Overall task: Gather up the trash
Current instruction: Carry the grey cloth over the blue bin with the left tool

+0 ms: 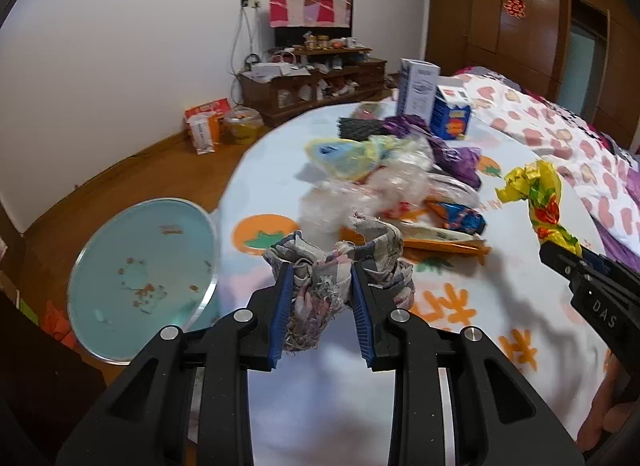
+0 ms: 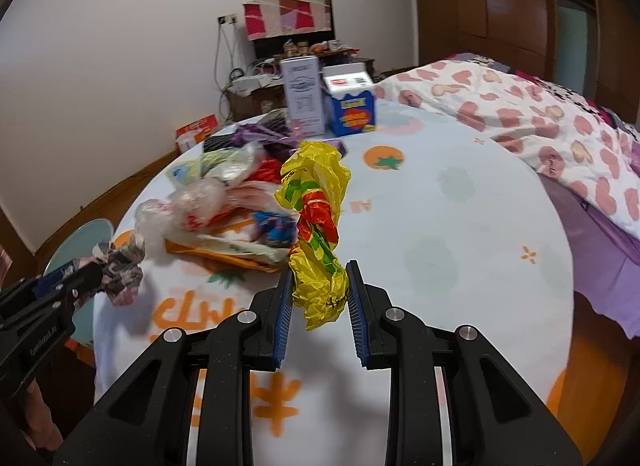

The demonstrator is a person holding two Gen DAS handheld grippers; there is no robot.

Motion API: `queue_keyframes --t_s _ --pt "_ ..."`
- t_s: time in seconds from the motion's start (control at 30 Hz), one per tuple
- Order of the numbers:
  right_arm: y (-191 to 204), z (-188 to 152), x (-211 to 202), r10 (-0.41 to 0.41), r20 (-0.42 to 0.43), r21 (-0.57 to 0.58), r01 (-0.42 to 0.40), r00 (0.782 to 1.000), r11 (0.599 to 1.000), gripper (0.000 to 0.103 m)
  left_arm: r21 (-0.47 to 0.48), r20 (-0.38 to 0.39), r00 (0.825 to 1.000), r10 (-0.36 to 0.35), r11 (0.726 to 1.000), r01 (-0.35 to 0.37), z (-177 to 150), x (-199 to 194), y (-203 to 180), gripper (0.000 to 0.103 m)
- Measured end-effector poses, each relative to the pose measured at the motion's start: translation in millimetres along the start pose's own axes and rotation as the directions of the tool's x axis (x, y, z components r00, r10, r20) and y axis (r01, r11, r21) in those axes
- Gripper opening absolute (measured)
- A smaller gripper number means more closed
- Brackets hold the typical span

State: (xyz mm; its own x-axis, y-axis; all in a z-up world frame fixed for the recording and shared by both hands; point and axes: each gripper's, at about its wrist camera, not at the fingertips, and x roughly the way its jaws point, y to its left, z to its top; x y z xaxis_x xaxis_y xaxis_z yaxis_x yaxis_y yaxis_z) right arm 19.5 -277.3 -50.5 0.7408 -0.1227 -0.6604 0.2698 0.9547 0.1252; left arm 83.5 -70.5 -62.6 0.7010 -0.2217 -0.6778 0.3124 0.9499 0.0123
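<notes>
From the left wrist view, the left gripper (image 1: 320, 298) pinches a frayed checked rag (image 1: 336, 266) between its blue pads, above the near edge of a round table (image 1: 320, 386) covered in a white cloth with orange prints. Beyond the rag lies a pile of wrappers (image 1: 392, 185), with a blue carton (image 1: 450, 115) and a white box (image 1: 418, 85) at the far side. A pale blue round tray (image 1: 140, 278) sits lower left of the table. At the right edge, the right gripper (image 1: 568, 252) holds a yellow wrapper (image 1: 540, 197).

From the right wrist view, the right gripper (image 2: 318, 298) clamps the crumpled yellow wrapper (image 2: 316, 225), which stands up from the pads, just right of the pile of wrappers (image 2: 232, 209). At far left, the left gripper (image 2: 92, 278) grips the rag (image 2: 122, 266). A bed (image 2: 540, 125) with a heart-print quilt lies to the right.
</notes>
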Motion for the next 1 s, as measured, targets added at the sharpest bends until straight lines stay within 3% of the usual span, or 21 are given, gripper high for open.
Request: queue_keyframes --t_s 1.0 --pt "121.2 6.2 14.5 0.177 -0.035 -0.186 -0.18 0.984 0.966 0.027 -0.155 0.002 0.984 0.179 0.972 -0.177 -4.9 -13.0 103.2 0.029"
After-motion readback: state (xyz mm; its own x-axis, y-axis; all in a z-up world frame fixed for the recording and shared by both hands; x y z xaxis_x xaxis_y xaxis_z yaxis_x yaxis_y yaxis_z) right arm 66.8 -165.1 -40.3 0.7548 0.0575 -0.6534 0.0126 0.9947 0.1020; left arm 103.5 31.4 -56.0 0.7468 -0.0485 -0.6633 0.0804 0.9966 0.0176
